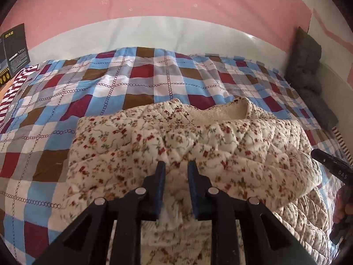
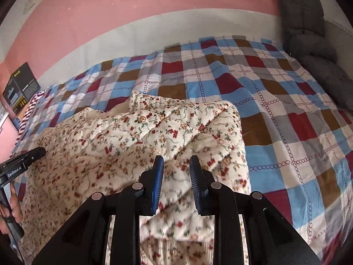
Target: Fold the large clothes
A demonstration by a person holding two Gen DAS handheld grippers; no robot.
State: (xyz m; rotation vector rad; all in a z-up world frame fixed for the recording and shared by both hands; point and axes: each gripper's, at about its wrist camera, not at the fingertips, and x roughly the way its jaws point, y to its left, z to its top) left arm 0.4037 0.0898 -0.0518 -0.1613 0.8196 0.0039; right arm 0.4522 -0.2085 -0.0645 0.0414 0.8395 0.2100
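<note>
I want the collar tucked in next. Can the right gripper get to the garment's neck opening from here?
Probably yes: the right gripper is holding a fold of the floral garment, and the neck opening lies uncovered beyond it.

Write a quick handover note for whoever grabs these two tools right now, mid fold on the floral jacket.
Left tool: shut on a bunch of the floral jacket, at its near edge.
Right tool: also pinching jacket fabric.
The jacket lies on the checked bedspread, collar at the far side.
Done: it appears partly folded over itself.
Left: finish the fold, flatten, release.
</note>
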